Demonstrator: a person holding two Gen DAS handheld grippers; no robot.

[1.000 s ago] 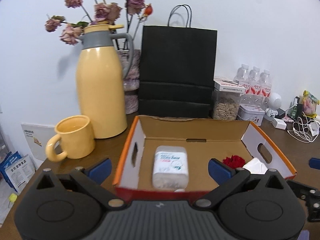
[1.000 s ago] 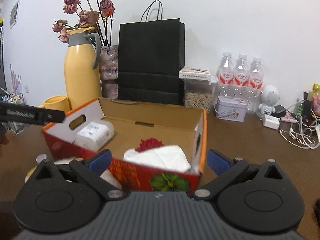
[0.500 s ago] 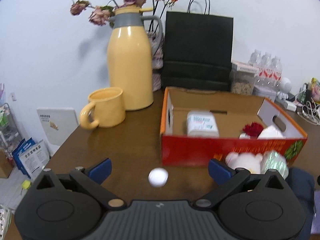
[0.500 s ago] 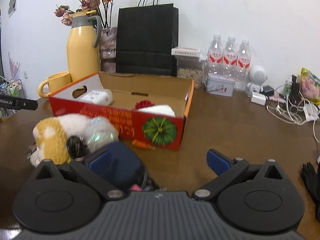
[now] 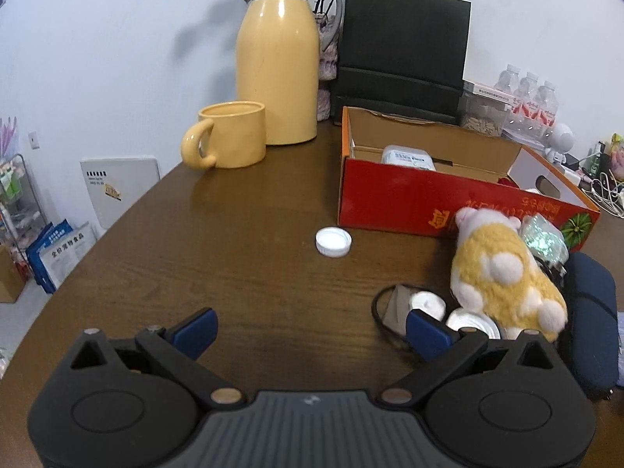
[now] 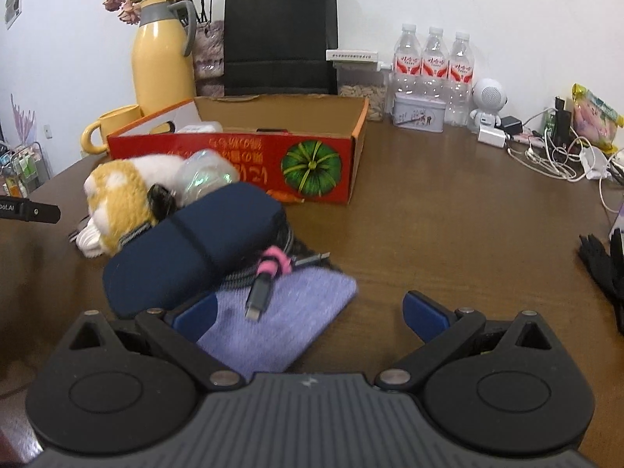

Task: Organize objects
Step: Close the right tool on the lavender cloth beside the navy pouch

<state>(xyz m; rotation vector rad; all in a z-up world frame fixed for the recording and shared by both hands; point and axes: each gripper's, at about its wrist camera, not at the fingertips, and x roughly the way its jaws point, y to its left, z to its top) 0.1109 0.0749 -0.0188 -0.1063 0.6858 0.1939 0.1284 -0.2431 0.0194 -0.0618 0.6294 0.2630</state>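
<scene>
Two tools are in my hands, and both stand with their blue fingers spread wide and nothing between them. My left tool hangs over bare wood of the brown tabletop, with a white bottle cap lying alone ahead of it, near the front left corner of the red cardboard box. The box sits open on the tabletop; inside it I can make out a white plastic container toward the back and a scrap of something red at the right end (too little shows to name it).

Just right of the left tool lies a heap: a yellow and white plush toy lying against the box front, a crinkled clear packet beside it, small white rolls and a thin black loop under the toy, and a navy zip case at the edge.

My right tool hovers low over a lilac knitted cloth, its left finger above the cloth's near edge. A grey braided cable bound with a pink strap rests across the cloth, its plug pointing toward me, and the navy case lies touching it on the left.

Behind the box stand a yellow thermos jug, a yellow mug and a black paper bag.
</scene>
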